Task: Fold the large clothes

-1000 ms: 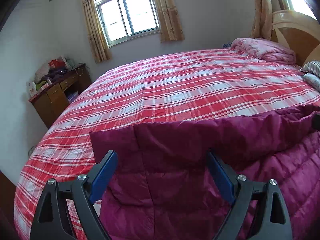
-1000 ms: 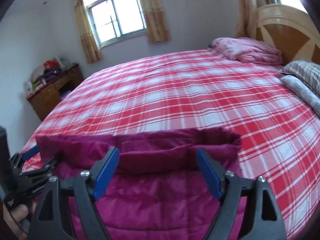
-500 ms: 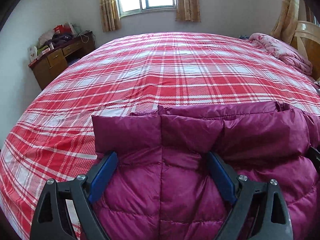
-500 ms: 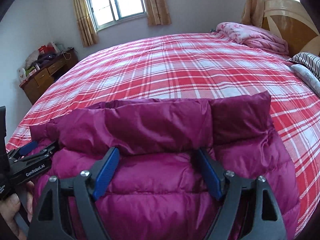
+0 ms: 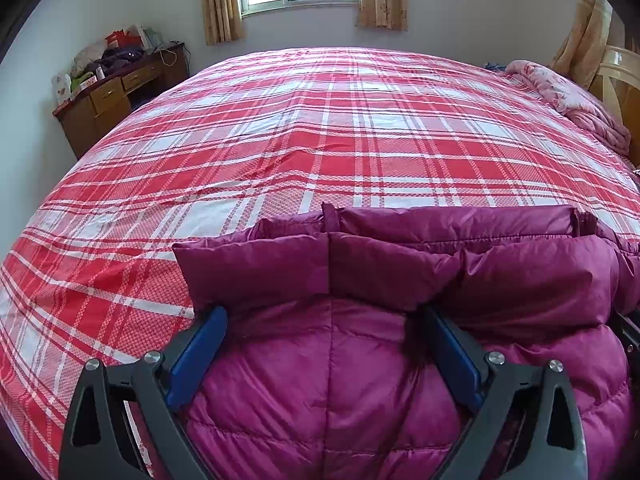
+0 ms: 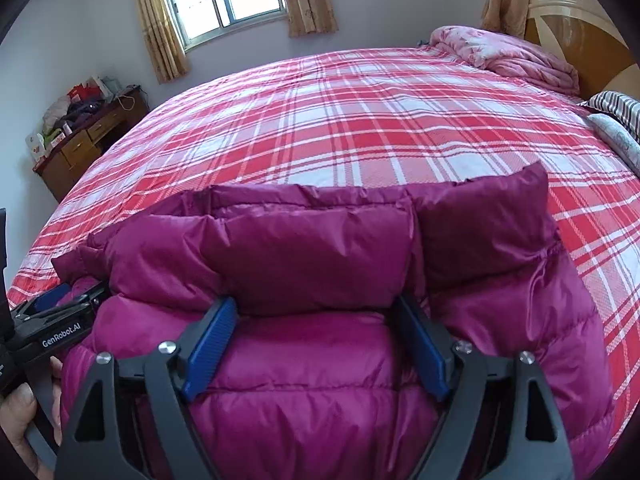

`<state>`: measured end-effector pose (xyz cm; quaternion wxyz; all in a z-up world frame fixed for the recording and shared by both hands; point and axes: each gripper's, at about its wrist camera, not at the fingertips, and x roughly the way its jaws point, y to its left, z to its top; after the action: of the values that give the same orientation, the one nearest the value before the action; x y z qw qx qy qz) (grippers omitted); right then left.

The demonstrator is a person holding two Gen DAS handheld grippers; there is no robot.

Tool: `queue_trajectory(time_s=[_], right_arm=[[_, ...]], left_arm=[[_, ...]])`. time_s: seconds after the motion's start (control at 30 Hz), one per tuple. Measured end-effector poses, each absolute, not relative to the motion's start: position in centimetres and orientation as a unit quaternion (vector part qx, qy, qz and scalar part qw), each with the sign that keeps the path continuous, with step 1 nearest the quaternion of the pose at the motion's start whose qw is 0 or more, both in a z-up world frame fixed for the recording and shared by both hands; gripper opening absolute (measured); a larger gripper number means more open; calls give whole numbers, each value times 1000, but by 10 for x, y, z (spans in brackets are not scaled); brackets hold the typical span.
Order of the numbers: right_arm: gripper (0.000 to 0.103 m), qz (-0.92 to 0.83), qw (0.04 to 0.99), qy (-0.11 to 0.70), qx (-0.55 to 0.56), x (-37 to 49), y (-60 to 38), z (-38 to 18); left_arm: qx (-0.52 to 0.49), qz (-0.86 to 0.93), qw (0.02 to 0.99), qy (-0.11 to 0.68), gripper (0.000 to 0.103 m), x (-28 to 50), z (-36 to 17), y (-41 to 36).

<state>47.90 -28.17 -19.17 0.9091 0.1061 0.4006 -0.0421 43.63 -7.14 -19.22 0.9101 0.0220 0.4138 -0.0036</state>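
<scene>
Both tongs, left (image 5: 326,354) and right (image 6: 316,342), have just been opening, wide over the folded magenta quilted down jacket (image 6: 320,264), which lies released on the red plaid bed (image 5: 320,140)'s near edge.

So the thing being folded is a big magenta puffer jacket (image 5: 360,380), quilted in fat horizontal baffles with a slightly shiny shell. It's lying flat on the near part of a bed with a red and white plaid sheet (image 5: 320,140). The far edge has been doubled back toward the near side, so there's a puffy folded band (image 6: 312,256) lying across the top of the lower layer, running the full width of the jacket. A vertical seam runs down the middle in the left wrist view. The folded edge looks plump and a bit uneven, with a separate flap at the right end (image 6: 488,224).
</scene>
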Motion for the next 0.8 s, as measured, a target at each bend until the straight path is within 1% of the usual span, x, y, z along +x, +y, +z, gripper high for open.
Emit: queue_trajectory(time_s=[0.4, 0.8], right_arm=[[92, -48, 901, 423, 88, 487, -277, -198], [96, -63, 893, 441, 59, 492, -270, -203]], left_arm=[[45, 13, 904, 425, 102, 440, -198, -77], [58, 22, 903, 425, 102, 441, -200, -81]])
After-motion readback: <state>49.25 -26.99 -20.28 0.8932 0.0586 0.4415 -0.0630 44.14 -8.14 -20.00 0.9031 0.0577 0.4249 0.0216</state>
